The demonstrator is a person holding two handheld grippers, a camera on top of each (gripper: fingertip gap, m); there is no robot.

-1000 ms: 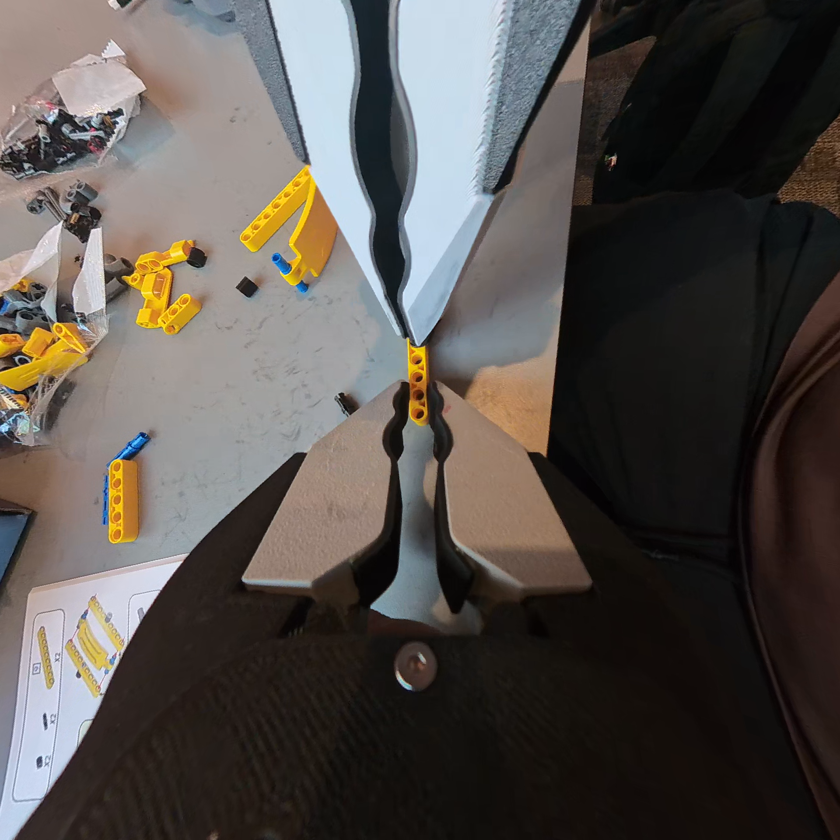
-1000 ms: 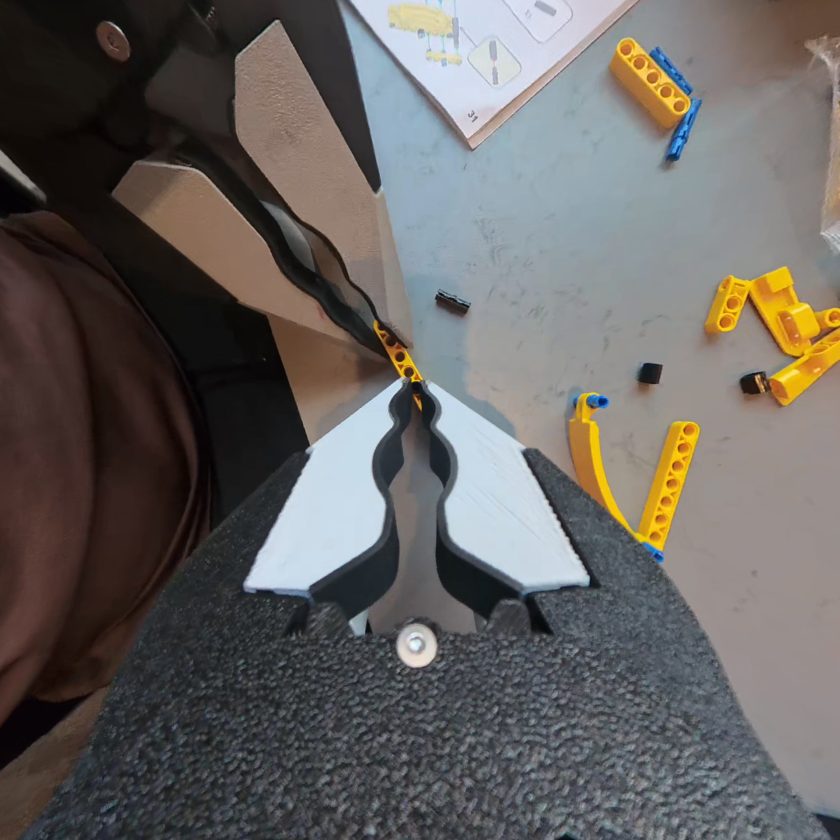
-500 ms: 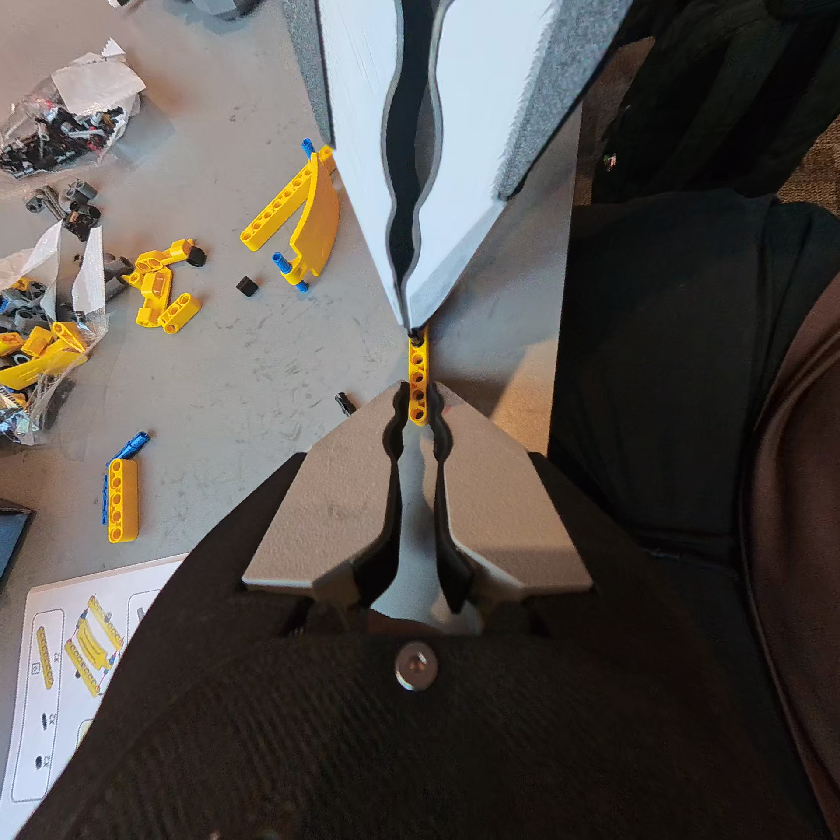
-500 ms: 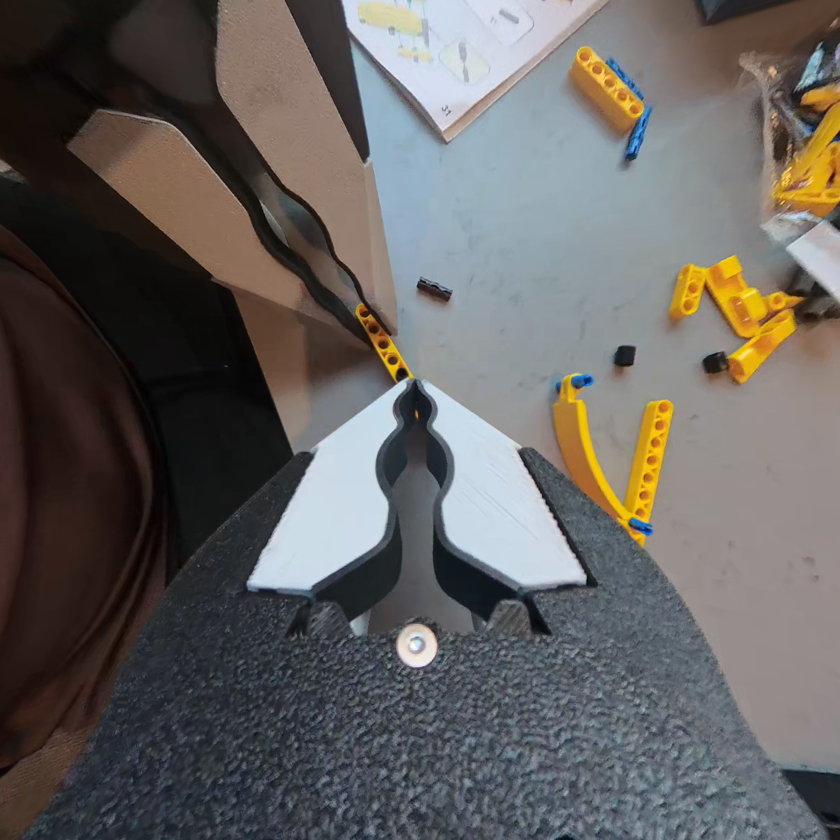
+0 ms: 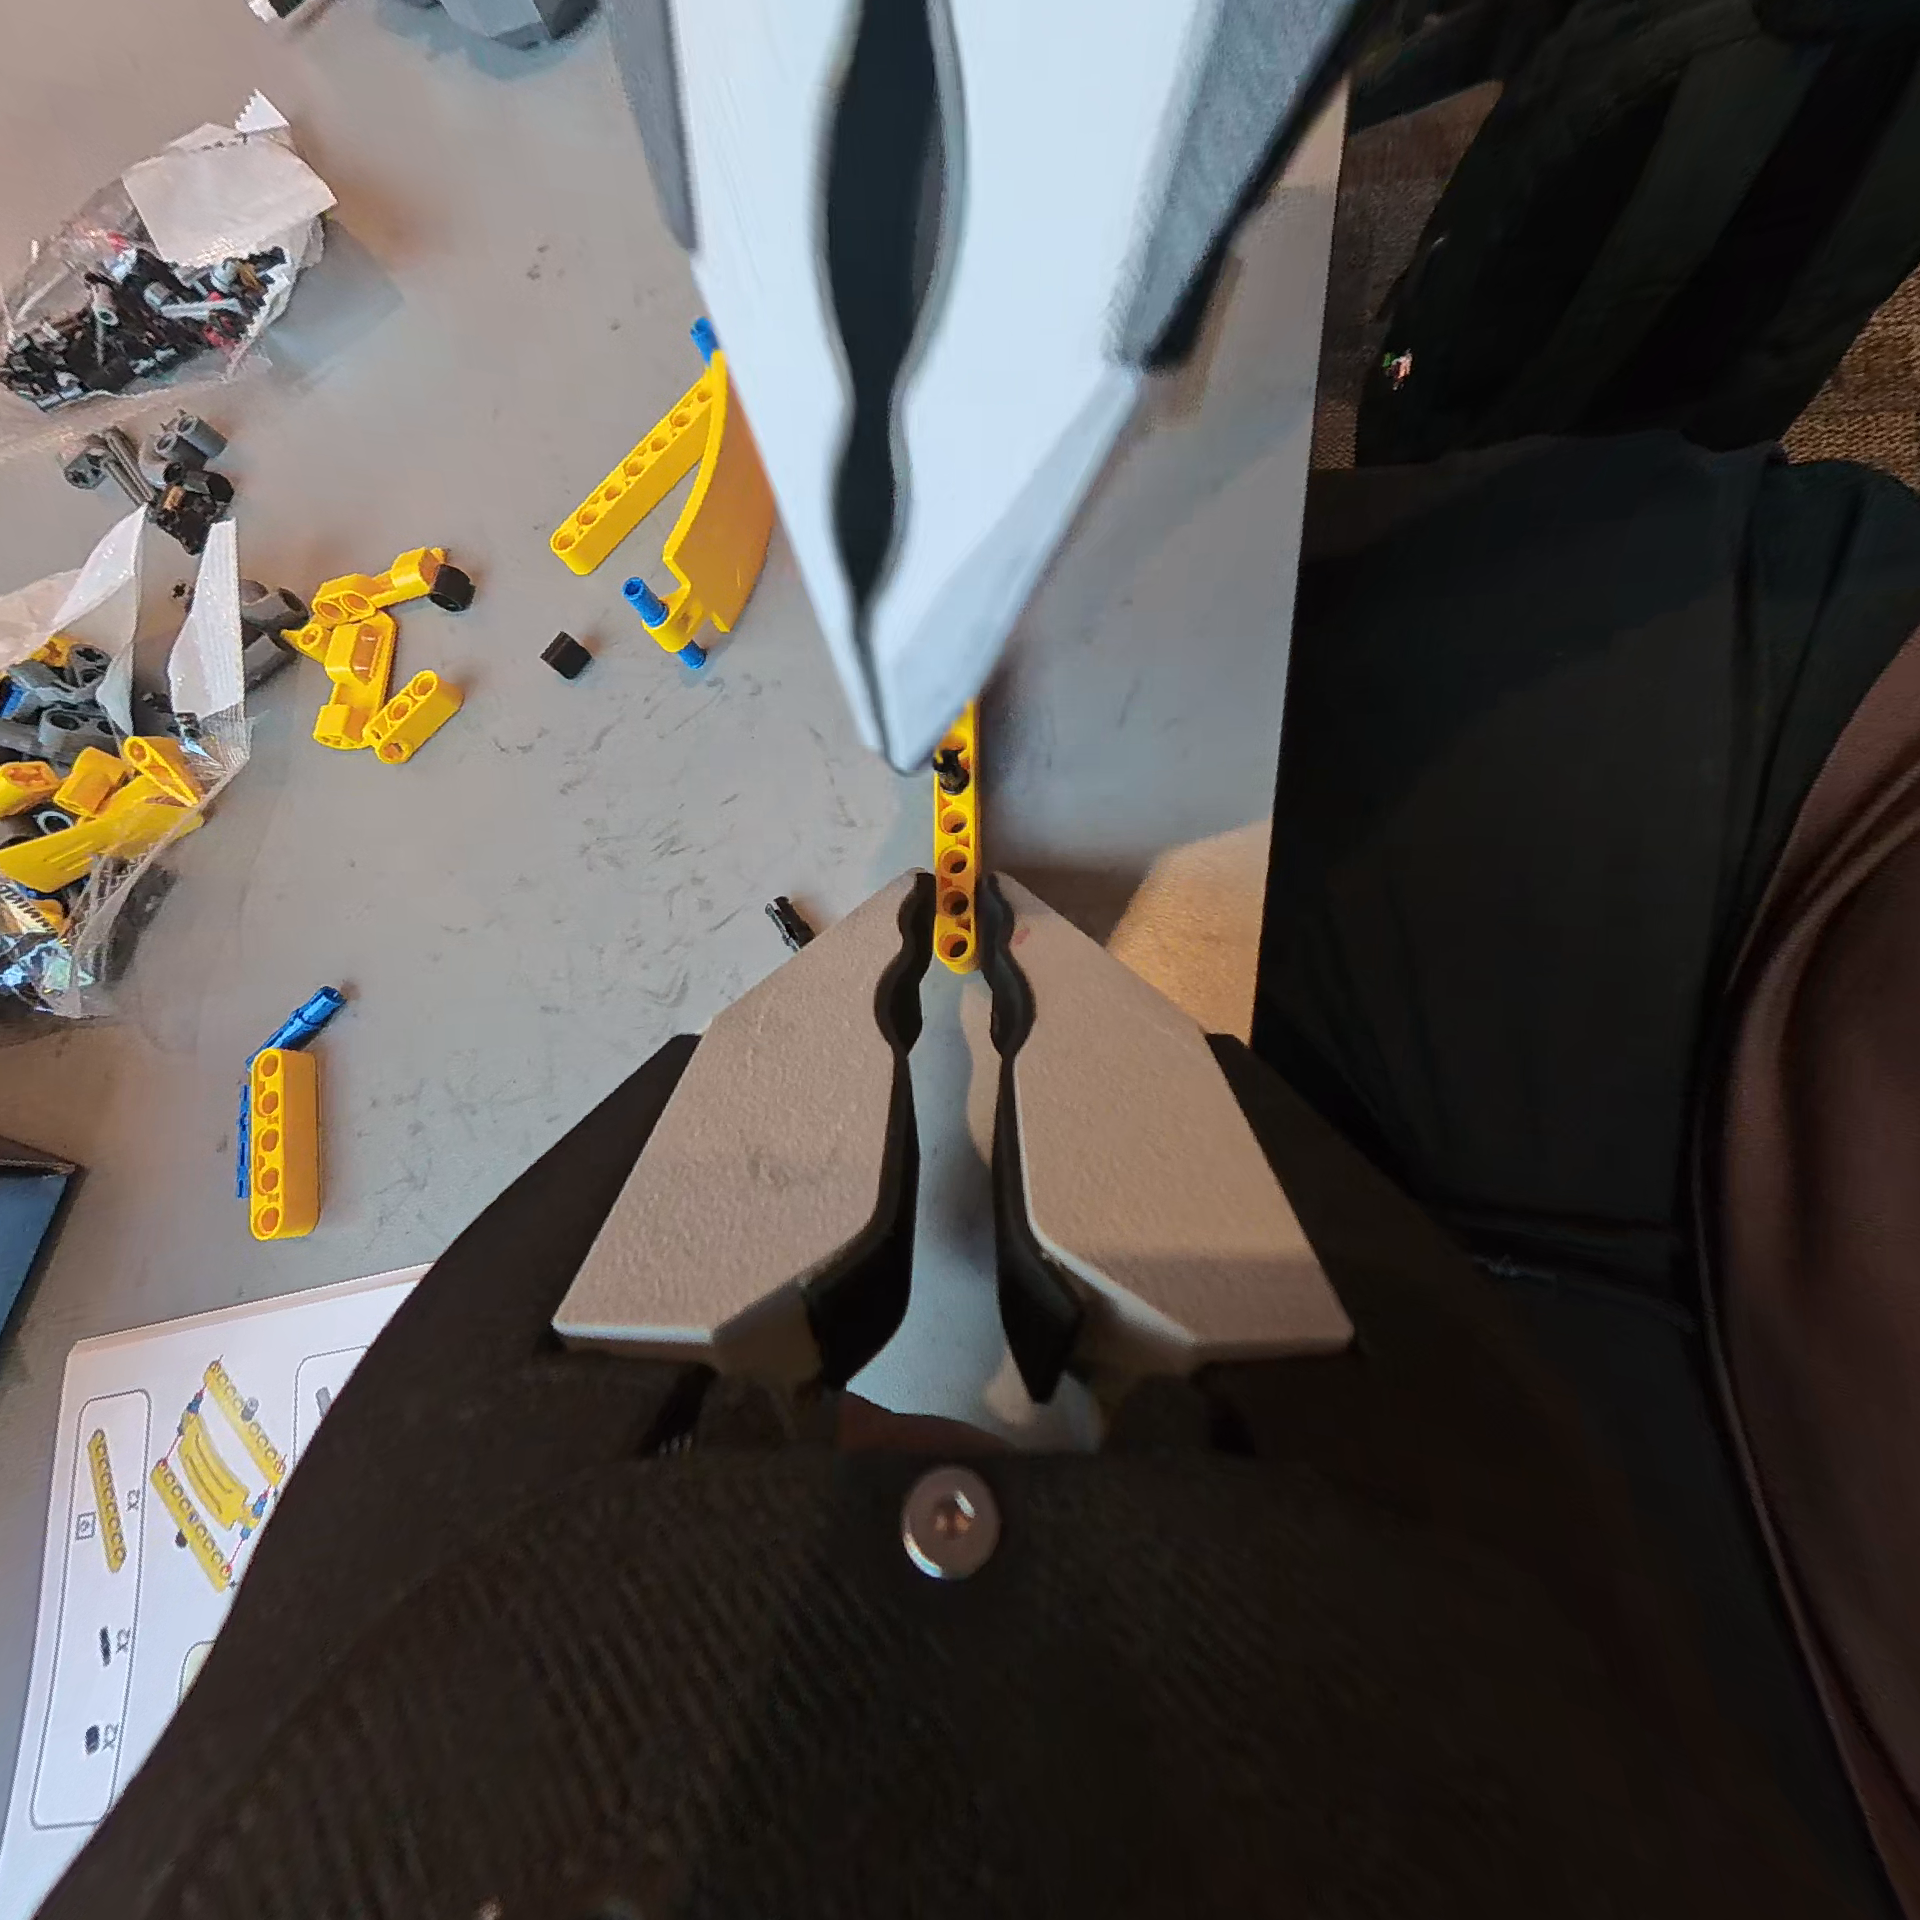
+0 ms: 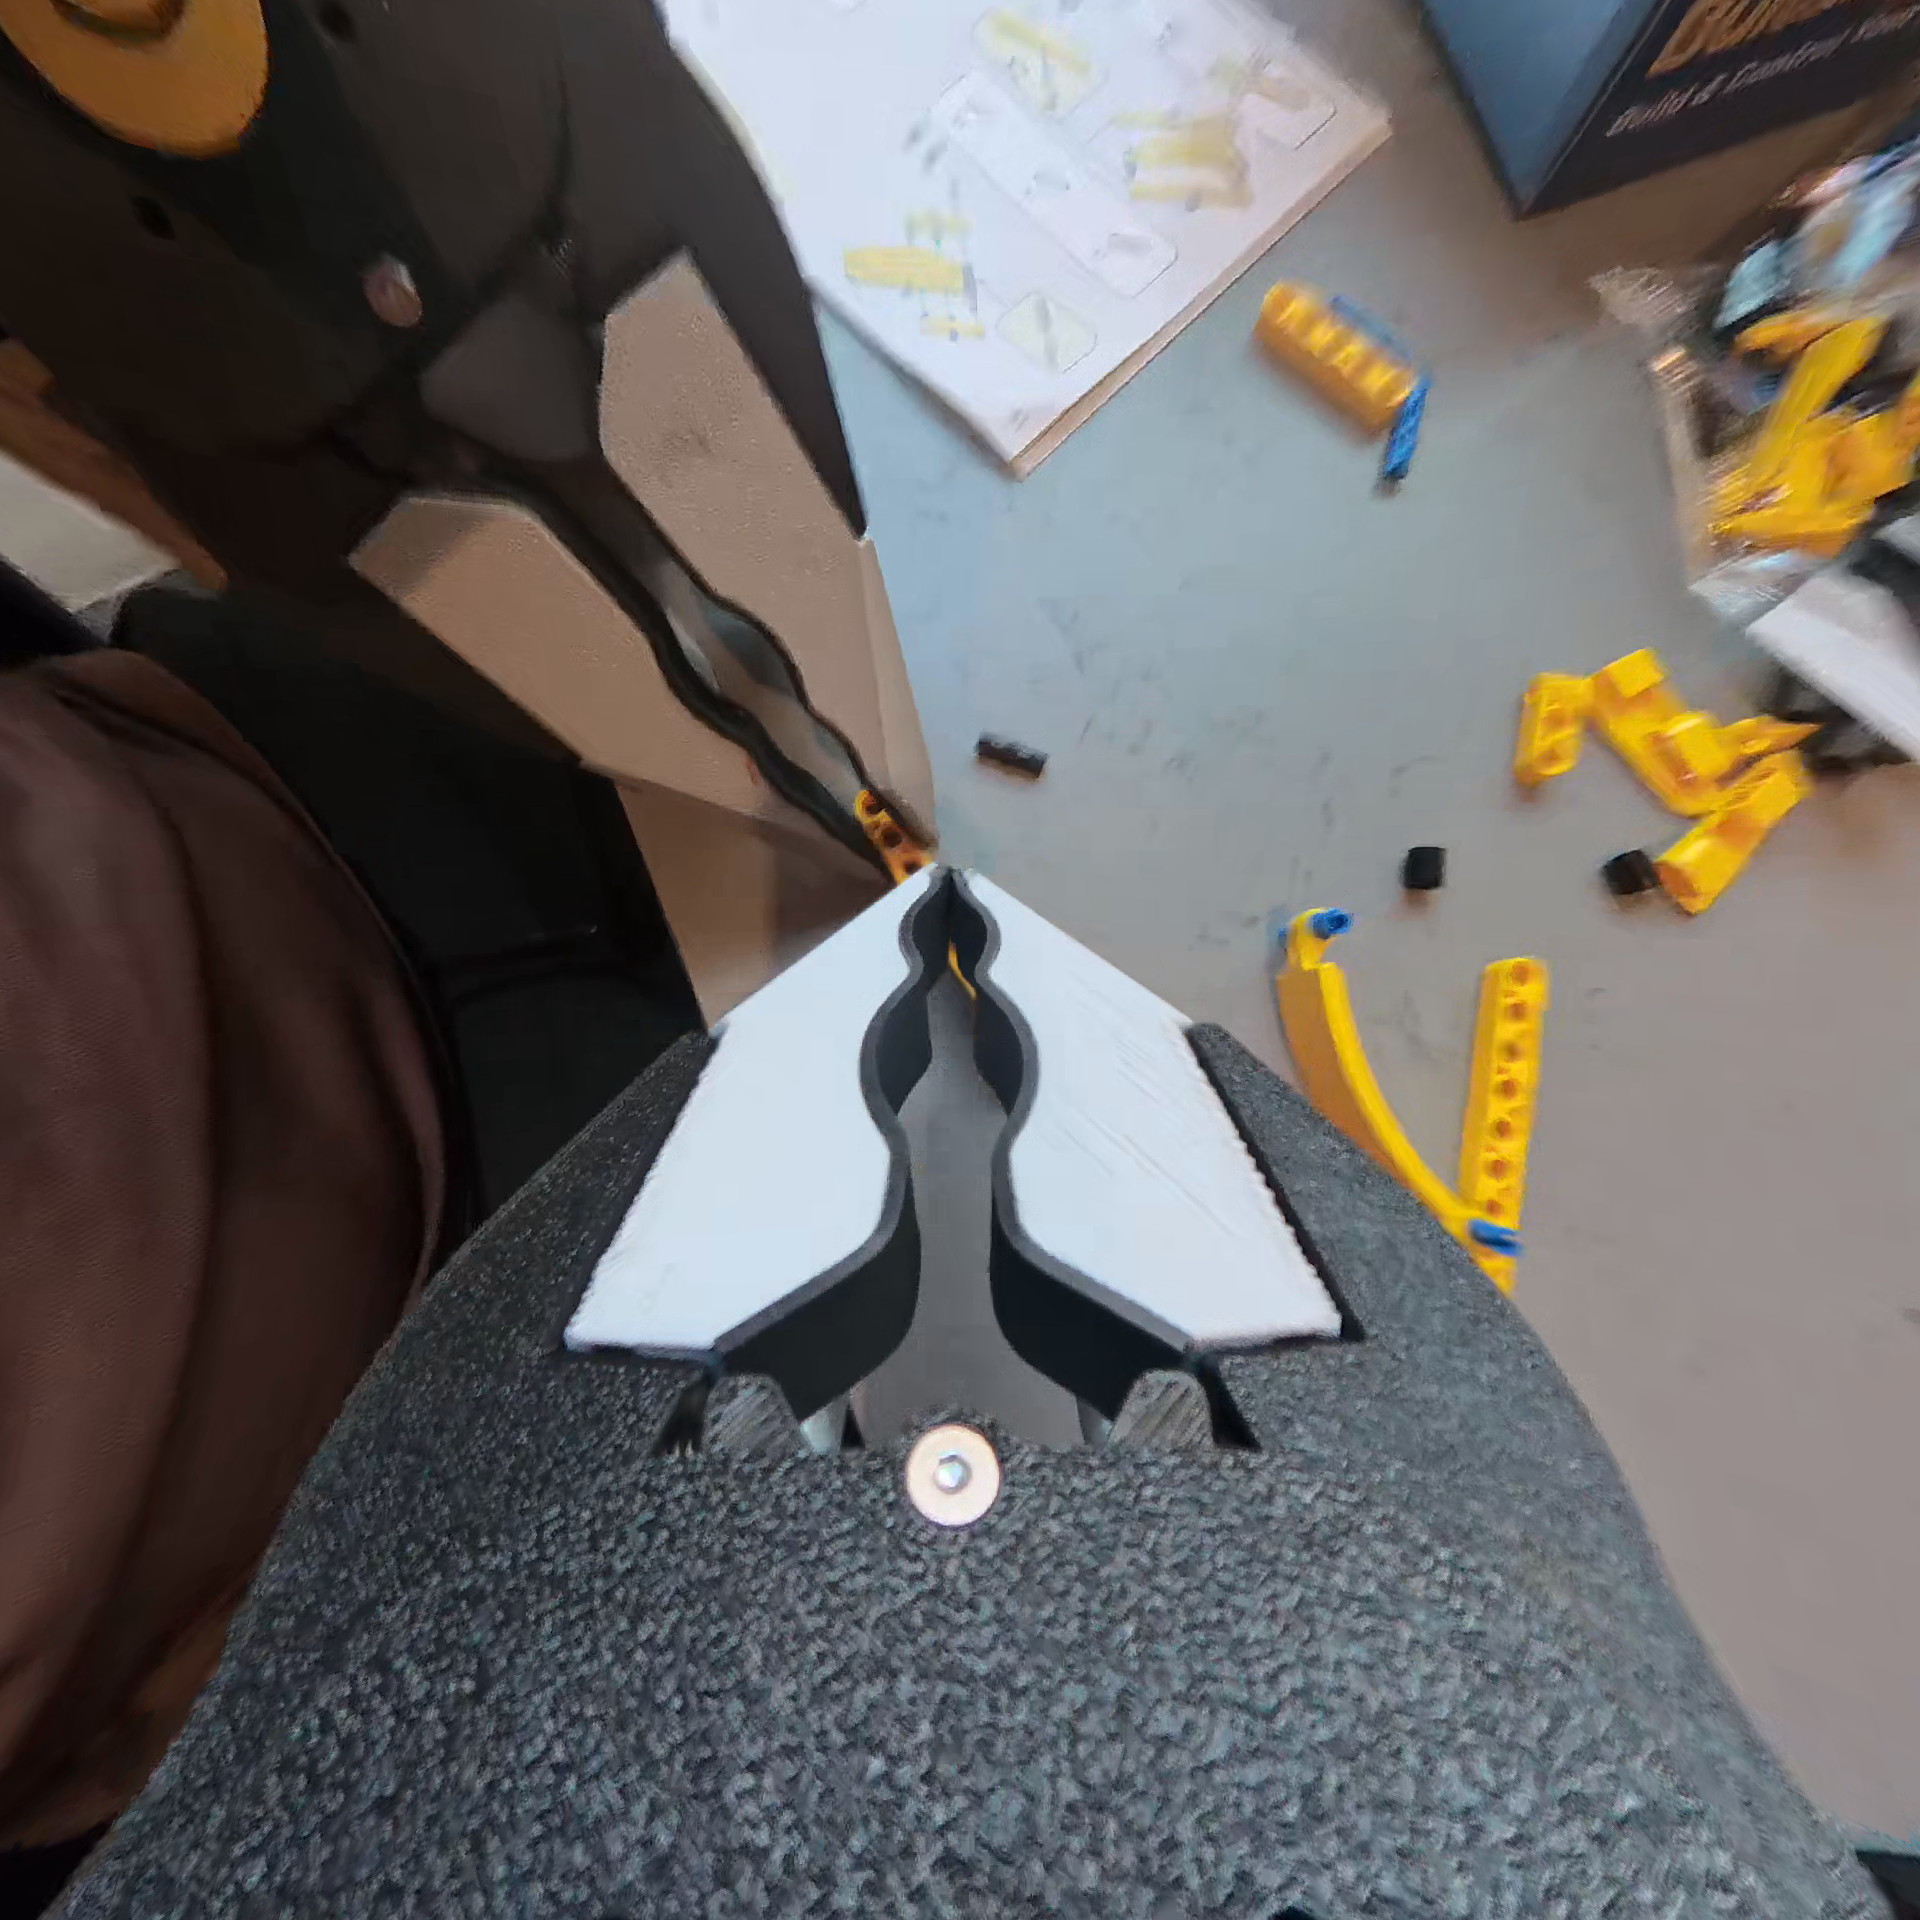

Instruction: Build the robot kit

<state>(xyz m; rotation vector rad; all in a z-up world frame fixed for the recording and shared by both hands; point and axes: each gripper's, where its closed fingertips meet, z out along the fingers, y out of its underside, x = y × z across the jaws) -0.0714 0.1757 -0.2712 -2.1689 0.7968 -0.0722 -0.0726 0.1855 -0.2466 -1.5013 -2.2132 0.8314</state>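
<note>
Left tongs pinching a yellow holed beam over the table edge; right tongs meeting it tip to tip.
Left of the tongs: open parts bags [image 5: 94, 717]; loose yellow pieces [image 5: 364, 665]; curved yellow panel [image 5: 717, 520]; small black pin [image 5: 787, 921] on the grey table [image 5: 540, 862]; left gripper [image 5: 956, 914] clamps the lower end of the beam [image 5: 956, 862]; right gripper [image 6: 948, 883] pressed together at the beam's far end, beside a black peg [image 5: 948, 766] there; whether it grips the peg, cannot tell.
</note>
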